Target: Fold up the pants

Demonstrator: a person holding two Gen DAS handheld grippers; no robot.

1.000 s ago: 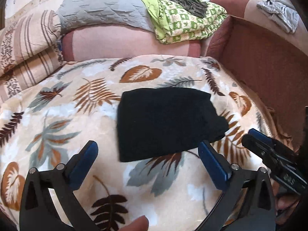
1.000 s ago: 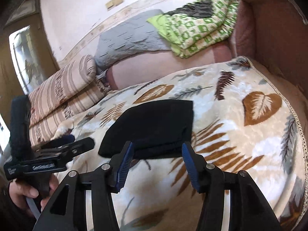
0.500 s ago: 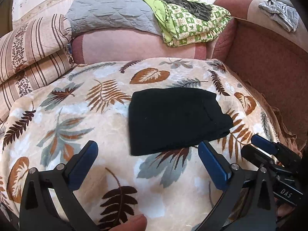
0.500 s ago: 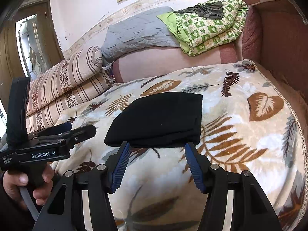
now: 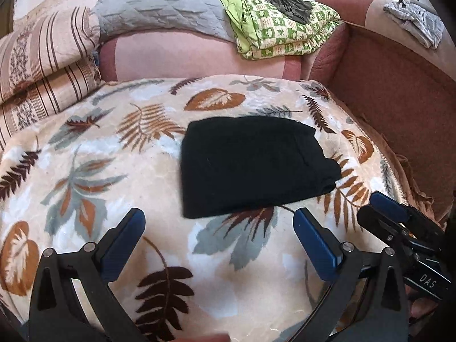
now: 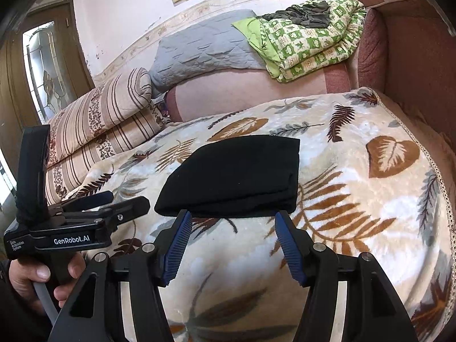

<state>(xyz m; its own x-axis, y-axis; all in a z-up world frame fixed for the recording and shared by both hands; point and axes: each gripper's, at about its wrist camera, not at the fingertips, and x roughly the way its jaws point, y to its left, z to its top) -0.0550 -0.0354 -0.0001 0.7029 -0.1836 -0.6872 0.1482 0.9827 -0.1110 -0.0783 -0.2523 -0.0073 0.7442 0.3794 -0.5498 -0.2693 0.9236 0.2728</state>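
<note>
The black pants (image 5: 250, 165) lie folded into a compact rectangle on the leaf-patterned blanket (image 5: 114, 171); they also show in the right wrist view (image 6: 236, 176). My left gripper (image 5: 219, 219) is open and empty, held just short of the pants' near edge. My right gripper (image 6: 232, 219) is open and empty, its fingertips close to the pants' near edge without holding them. The right gripper shows at the lower right of the left wrist view (image 5: 390, 208), and the left gripper at the left of the right wrist view (image 6: 108, 202).
Striped pillows (image 5: 37, 65) lie at the left. A grey quilt (image 5: 159, 5) and a green patterned blanket (image 5: 279, 25) rest on the sofa back. A grey garment (image 5: 416, 20) lies on the brown armrest (image 5: 399, 85) at the right.
Both grippers have pulled back a little from the folded pants, which stay still on the blanket. Both remain open.
</note>
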